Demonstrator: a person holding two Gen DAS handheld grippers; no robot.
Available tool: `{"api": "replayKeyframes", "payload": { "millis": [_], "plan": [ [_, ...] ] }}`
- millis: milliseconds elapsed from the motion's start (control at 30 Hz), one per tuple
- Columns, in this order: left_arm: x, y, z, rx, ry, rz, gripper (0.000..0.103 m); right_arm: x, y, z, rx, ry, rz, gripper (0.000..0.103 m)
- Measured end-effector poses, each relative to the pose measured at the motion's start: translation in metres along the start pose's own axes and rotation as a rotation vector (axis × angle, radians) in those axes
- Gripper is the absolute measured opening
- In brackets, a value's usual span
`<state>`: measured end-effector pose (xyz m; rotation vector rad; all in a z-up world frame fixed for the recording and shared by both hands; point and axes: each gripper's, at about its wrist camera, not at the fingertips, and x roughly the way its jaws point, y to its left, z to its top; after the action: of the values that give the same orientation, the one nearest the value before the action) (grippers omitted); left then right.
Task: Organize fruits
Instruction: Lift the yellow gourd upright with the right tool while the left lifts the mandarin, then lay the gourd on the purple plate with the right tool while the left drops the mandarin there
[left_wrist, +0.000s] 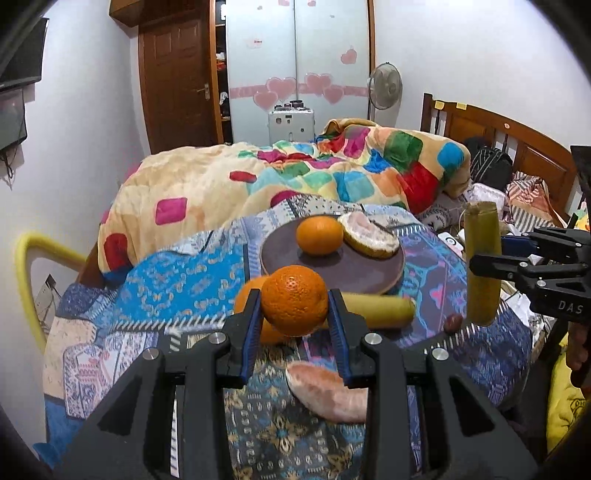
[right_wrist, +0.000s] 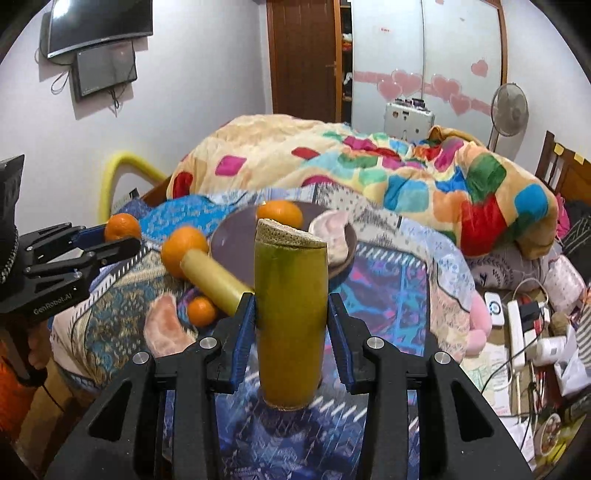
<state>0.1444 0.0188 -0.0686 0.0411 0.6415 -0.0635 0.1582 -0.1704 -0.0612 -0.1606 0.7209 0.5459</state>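
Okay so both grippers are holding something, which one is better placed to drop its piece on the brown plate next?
Probably the left gripper: its orange sits straight before the brown plate. The right gripper holds a sugarcane piece farther off to the side.

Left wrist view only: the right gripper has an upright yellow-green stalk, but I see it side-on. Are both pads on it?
Observer: Yes. In the right wrist view the right gripper has a pad pressed on each side of the stalk.
Operator: Loose oranges off the plate? I make out one.
Observer: Two: a big orange touching the end of the second stalk, and a small orange by the pomelo segment.
Operator: What is right of the bed?
Observer: A white power strip with plugs in it, among clutter.
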Motion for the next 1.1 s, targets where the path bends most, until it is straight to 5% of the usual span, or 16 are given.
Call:
{"api": "replayKeyframes", "payload": {
  "millis": [500,1100],
  "plan": [
    [0.040,0.007,0.039,0.017,-0.032,0.013,0.035,0.026,-0.006,0.042,-0.019,-0.068,0.000,0.036],
    [0.122,0.022,0.053,0.025,0.115,-0.015,0.035,0.106,-0.014,0.062,0.030,0.016,0.026,0.036]
  ]
}}
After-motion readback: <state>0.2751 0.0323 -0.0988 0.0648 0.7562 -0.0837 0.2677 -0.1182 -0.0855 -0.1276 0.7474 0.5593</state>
